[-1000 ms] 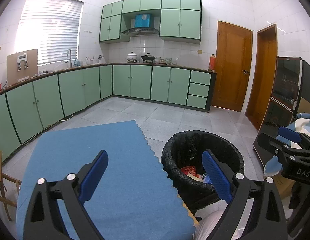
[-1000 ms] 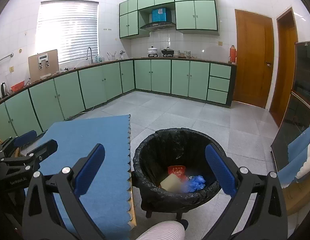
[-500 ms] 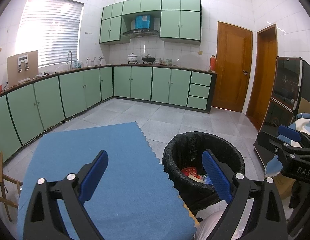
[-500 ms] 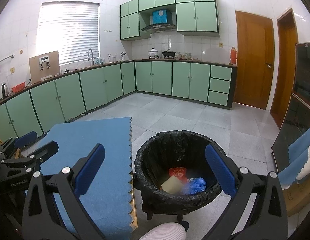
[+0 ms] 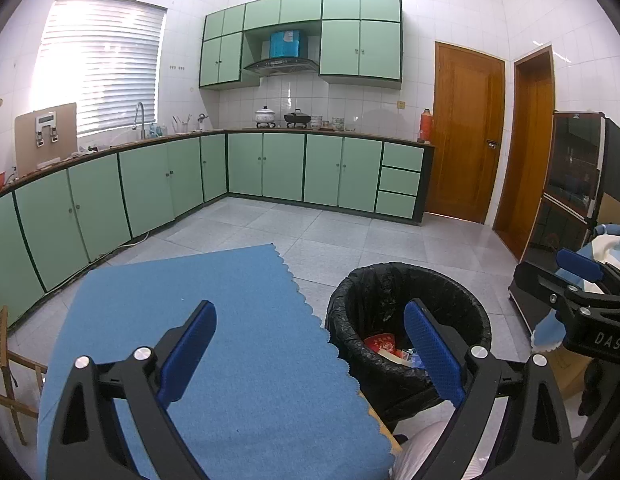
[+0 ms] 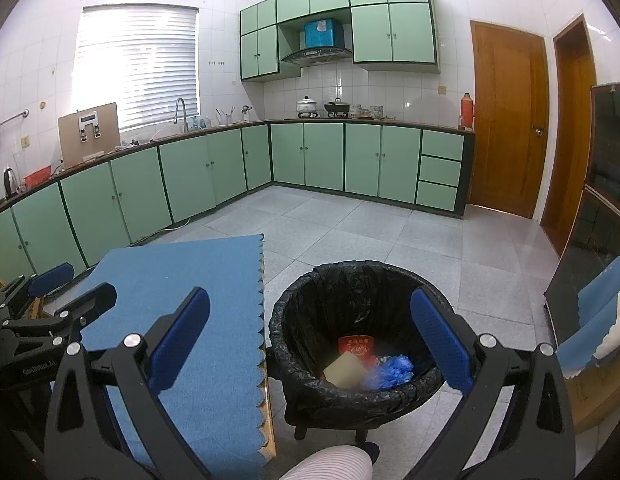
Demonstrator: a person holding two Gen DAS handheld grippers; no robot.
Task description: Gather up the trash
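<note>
Very little differs from a second ago. In both wrist views the trash bin (image 6: 360,344) sits slightly lower and nearer the middle, and the blue-covered bench (image 5: 230,344) has slid down a little. Both views have tilted up a touch.

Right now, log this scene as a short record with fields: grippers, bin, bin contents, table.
left gripper: open, holding nothing
right gripper: open, holding nothing
bin: black-lined, on the floor right of the table
bin contents: red packet, beige block, blue crumpled item
table: covered by blue cloth, no trash visible on it
</note>
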